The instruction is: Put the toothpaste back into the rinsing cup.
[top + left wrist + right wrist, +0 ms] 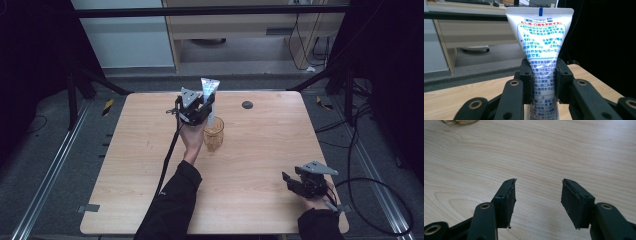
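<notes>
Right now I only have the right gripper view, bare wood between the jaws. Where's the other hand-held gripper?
Observer: The left hand-held gripper is at the table's far side, directly above an amber glass cup.
Operator: Is it carrying anything?
Observer: Yes, its pads are clamped on a white toothpaste tube, crimped end up.
Operator: Anything else out there?
Observer: A small dark round disc lies on the wooden table, past the cup.
</notes>
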Demonstrator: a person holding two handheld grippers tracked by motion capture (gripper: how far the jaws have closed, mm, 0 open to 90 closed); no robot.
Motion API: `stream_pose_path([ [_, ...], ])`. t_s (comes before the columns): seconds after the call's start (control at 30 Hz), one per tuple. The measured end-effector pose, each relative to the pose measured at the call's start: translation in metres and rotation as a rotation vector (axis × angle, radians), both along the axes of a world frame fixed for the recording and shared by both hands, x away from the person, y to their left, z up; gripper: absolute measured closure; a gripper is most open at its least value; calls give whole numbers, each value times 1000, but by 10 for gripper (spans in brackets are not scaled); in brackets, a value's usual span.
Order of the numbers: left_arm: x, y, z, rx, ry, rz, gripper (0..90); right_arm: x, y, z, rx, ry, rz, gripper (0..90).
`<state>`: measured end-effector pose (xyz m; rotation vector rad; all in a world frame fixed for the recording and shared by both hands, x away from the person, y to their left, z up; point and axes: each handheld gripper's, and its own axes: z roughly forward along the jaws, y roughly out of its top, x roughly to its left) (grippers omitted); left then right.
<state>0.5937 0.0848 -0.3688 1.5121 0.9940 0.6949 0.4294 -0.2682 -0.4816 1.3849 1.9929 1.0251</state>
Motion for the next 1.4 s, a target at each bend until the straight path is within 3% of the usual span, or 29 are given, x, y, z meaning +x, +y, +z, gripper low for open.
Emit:
stream_pose_path([
  [0.3,8,-3,-10,12,10,3,713,0,0,0,6,5,-1,445],
  [0.67,12,-5,-26,17,32,-29,711,0,2,0,2,5,5,443],
  [1.4,9,-6,-60,41,68,-50,704,1,3,-1,-10,1,12,439],
])
